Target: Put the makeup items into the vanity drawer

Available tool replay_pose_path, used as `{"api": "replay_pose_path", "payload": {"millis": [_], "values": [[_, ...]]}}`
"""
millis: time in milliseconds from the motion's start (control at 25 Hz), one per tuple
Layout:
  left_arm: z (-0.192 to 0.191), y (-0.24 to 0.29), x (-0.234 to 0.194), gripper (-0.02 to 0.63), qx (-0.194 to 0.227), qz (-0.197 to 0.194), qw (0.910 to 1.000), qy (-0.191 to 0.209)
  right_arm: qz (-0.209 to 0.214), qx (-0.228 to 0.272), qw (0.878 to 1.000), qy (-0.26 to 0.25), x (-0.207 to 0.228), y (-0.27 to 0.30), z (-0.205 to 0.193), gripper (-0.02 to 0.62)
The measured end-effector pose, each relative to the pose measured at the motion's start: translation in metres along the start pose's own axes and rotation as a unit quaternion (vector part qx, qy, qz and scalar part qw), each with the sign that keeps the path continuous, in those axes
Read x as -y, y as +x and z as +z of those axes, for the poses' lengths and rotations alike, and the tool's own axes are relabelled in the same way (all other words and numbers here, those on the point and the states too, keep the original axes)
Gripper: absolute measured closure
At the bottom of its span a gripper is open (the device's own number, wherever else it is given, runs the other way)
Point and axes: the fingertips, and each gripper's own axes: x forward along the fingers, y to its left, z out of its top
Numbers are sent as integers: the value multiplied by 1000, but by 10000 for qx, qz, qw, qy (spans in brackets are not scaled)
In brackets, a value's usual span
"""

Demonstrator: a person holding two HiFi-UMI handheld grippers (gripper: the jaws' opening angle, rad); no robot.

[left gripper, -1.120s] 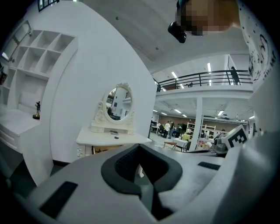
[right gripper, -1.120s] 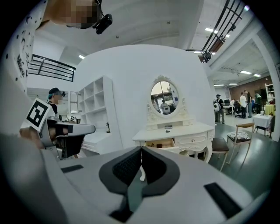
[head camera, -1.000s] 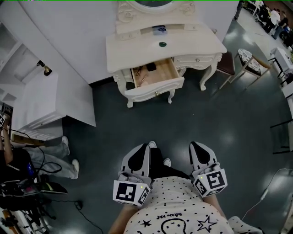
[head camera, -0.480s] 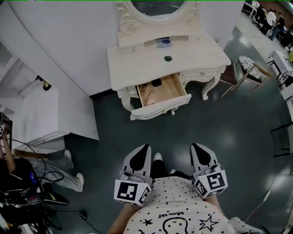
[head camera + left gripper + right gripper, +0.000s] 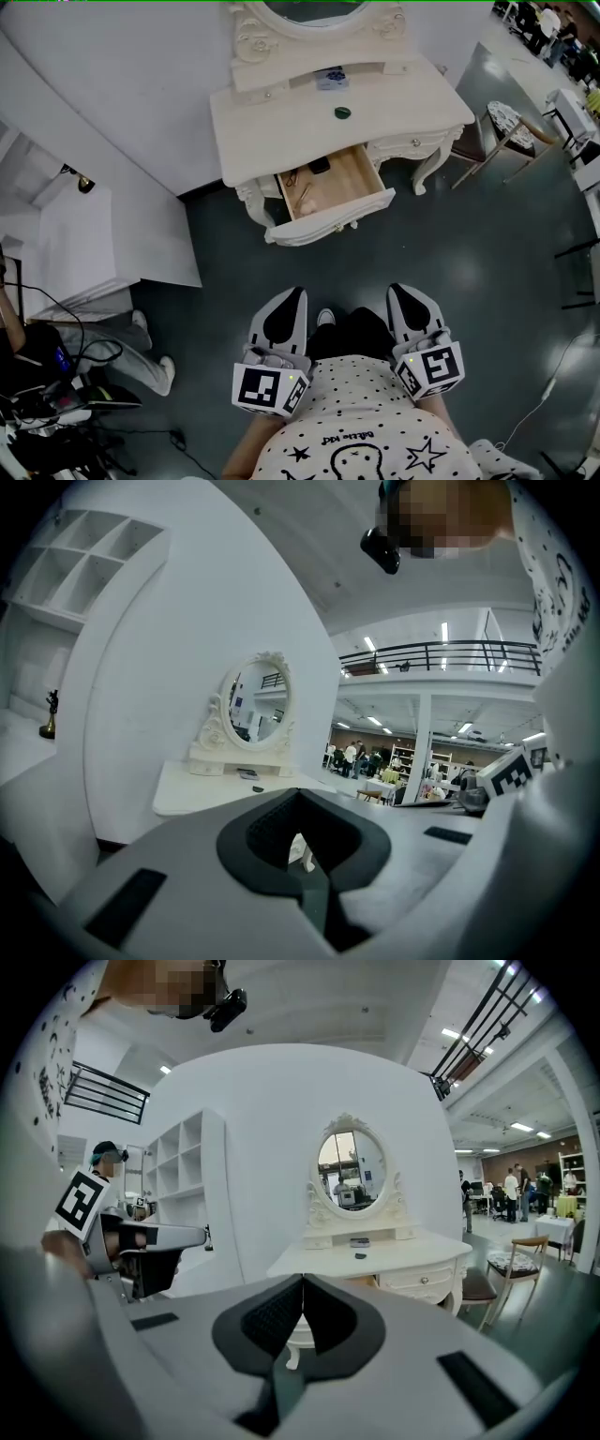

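The small dark green makeup item lies on the table, well ahead of both grippers and about equally far from each. A blue-and-white box sits beyond it on the low shelf under the mirror. The open drawer juts toward the grippers and already holds a few things. The left gripper and right gripper both have their jaws pressed together on nothing. Only the head view shows inside the drawer. In the gripper views the jaws cover it.
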Motion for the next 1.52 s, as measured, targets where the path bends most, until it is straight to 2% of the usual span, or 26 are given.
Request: {"api": "replay_pose_path", "payload": {"millis": [320,600,1000,1520], "values": [[0,28,-3,611,-79,230,9997,-31,222,-84,9997,54,24,26,4,586],[15,77,10,609,54,425,9990,-84,441,-92,9990,-4,73,51,26,586],[17,124,17,609,208,846,9962,-85,791,-93,9968,-119,125,79,36,586],[22,162,27,611,196,835,9963,38,812,-102,9966,-43,162,94,38,586]]}}
